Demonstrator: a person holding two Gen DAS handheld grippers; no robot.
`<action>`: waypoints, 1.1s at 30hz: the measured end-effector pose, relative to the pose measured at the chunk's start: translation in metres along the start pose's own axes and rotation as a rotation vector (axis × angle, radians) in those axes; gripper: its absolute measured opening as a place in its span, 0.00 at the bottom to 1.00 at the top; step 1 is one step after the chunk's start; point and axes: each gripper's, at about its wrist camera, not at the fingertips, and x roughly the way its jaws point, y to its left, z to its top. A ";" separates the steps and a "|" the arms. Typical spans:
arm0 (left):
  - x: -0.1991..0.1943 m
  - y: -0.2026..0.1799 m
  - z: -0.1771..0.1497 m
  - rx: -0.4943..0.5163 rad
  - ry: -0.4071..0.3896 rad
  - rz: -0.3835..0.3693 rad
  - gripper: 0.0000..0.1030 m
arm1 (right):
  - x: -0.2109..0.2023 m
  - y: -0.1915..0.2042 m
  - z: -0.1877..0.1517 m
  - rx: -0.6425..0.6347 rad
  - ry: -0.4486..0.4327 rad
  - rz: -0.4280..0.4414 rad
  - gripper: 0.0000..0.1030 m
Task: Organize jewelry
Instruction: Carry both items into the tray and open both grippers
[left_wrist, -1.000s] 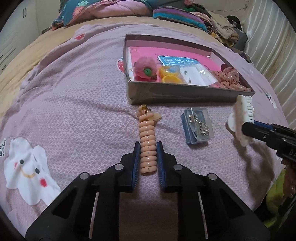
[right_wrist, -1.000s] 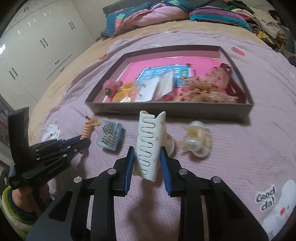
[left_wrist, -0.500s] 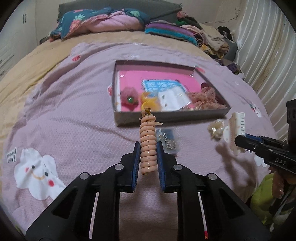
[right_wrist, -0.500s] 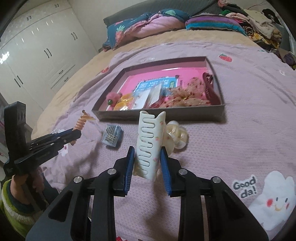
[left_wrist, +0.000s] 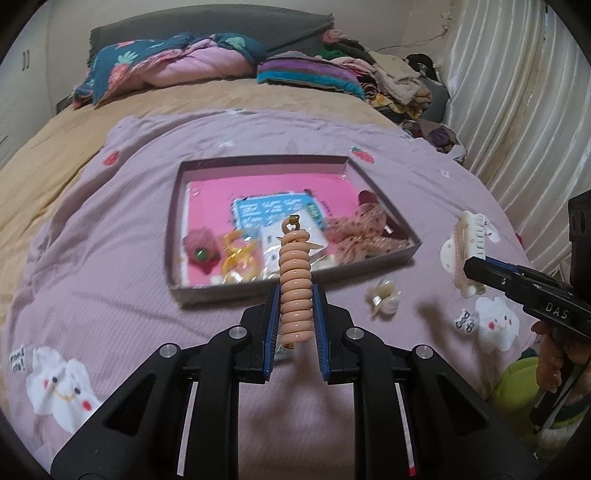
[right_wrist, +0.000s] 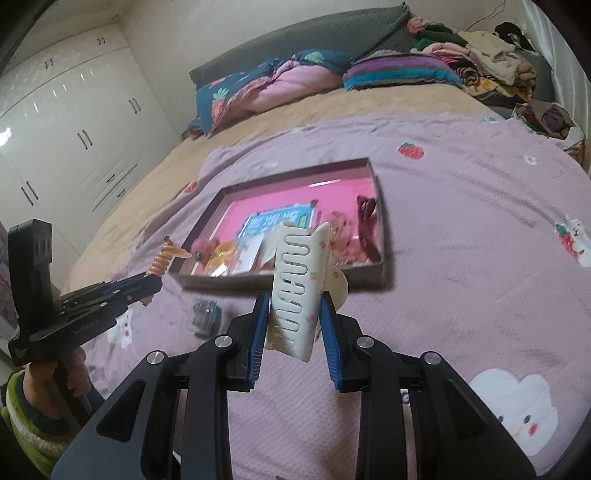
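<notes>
My left gripper (left_wrist: 294, 295) is shut on a peach spiral hair tie (left_wrist: 294, 291), held upright above the lilac bedspread in front of a shallow box (left_wrist: 380, 199) with a pink floor. My right gripper (right_wrist: 293, 302) is shut on a cream claw clip (right_wrist: 297, 291), also lifted off the bed. Each gripper shows in the other's view: the right gripper (left_wrist: 471, 266) with the claw clip (left_wrist: 463, 243), the left gripper (right_wrist: 157, 284) with the hair tie (right_wrist: 162, 260). The box (right_wrist: 376, 218) holds a pink flower clip (left_wrist: 201, 251), yellow clips (left_wrist: 238, 258), a blue card (left_wrist: 275, 210) and a dotted scrunchie (left_wrist: 364, 229).
A small pearly clip (left_wrist: 384, 299) lies on the bedspread right of the box's near wall. A little clear case (right_wrist: 205, 317) of pins sits left of the claw clip. Pillows and folded clothes (left_wrist: 351, 74) pile up at the headboard. A curtain (left_wrist: 517, 110) hangs on the right.
Both grippers have risen and pulled back from the bed, carrying the hair tie and the claw clip. The box now looks smaller and farther; the pearly clip has come into the left view.
</notes>
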 end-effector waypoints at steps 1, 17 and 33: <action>0.002 -0.003 0.005 0.002 -0.004 -0.004 0.10 | 0.000 -0.001 0.002 -0.001 -0.004 -0.003 0.26; 0.023 -0.013 0.043 0.016 -0.025 -0.023 0.10 | 0.001 -0.010 0.038 0.000 -0.057 -0.018 0.26; 0.056 0.016 0.062 -0.028 -0.010 0.026 0.10 | 0.045 -0.003 0.063 -0.032 -0.010 -0.044 0.26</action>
